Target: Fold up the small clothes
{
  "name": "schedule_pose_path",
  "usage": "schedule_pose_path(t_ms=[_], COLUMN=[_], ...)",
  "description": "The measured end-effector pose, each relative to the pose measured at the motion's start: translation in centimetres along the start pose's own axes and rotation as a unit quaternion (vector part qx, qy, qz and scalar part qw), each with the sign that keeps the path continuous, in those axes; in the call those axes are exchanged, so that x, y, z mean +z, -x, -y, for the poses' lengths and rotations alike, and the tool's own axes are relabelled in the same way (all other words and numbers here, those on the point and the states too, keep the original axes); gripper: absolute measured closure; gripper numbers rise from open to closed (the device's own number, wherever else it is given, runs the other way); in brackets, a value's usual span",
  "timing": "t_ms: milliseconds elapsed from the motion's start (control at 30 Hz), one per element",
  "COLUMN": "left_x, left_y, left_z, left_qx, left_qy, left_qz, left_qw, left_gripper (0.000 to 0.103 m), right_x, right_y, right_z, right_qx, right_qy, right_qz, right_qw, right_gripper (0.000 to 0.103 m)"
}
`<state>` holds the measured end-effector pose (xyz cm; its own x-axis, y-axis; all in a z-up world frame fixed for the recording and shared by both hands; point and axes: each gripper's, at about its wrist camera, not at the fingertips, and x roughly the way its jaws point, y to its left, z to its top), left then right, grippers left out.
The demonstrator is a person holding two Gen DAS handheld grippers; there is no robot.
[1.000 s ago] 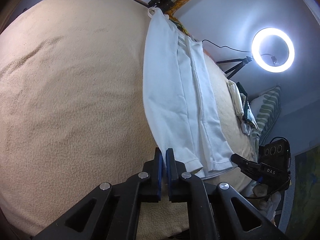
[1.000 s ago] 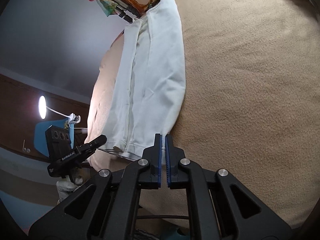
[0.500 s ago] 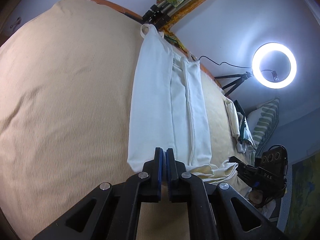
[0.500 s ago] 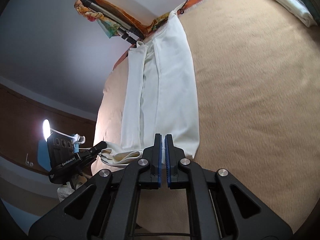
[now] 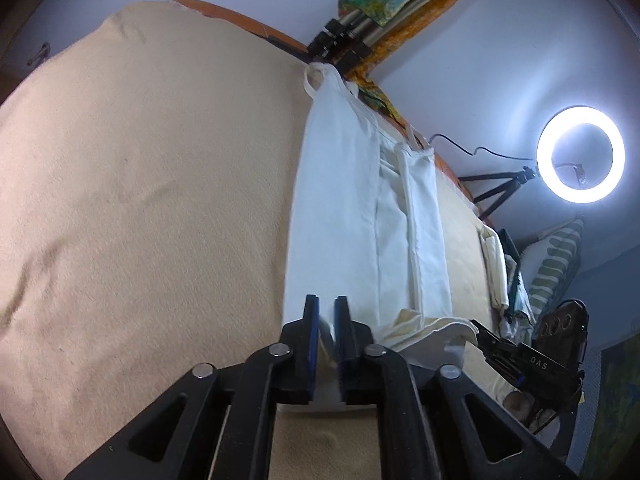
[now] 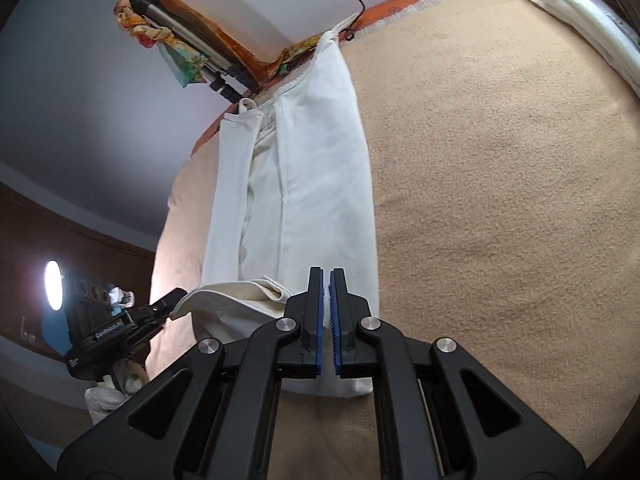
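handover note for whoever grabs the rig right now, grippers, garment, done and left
Left gripper: jaws have just been opening, a little cloth between them, pads no longer pressing.
Right gripper: shut on the near hem of the white garment.
Garment: lies lengthwise on the beige bed cover, both long sides folded in, straps at the far end, near end bunched up.
Done: side folds.
Left: probably fold the near end toward the straps, then flatten.

Bedroom: blanketed bed (image 5: 140,200), striped pillow (image 5: 556,264)
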<state>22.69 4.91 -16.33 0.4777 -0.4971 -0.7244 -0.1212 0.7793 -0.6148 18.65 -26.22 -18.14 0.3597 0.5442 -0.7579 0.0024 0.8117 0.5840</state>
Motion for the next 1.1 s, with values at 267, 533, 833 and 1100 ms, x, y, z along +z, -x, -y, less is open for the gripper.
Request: schedule_pose_path(t_ms=[267, 533, 833, 1100], left_x=[-0.3, -0.9, -1.0, -1.0], left_y=[1.9, -0.5, -2.6, -1.1], left_z=[0.6, 1.8, 2.6, 2.6], left_qx=[0.003, 0.035, 0.034, 0.04], left_qy=[-0.028, -0.084, -0.11, -0.099], left_qz=[0.024, 0.017, 0.006, 0.037], left_qw=[0.9993, 0.9957, 0.9934, 0.9936], left_gripper=[0.081, 0.075, 0.091, 0.099], right_x=[-0.1, -0.7, -0.3, 0.0], right_y=[2.3, 1.0, -0.6, 0.1], right_z=[-0.2, -1.3, -1.7, -3.3], right_qx=[-0.022, -0.05, -0.065, -0.074], right_qy=[0.03, 0.081, 0.117, 0.155], right_qz=[0.028, 0.011, 0.001, 0.027], right_qw=[0.999, 0.995, 0.991, 0.985], right_gripper=[0.07, 0.07, 0.089, 0.098])
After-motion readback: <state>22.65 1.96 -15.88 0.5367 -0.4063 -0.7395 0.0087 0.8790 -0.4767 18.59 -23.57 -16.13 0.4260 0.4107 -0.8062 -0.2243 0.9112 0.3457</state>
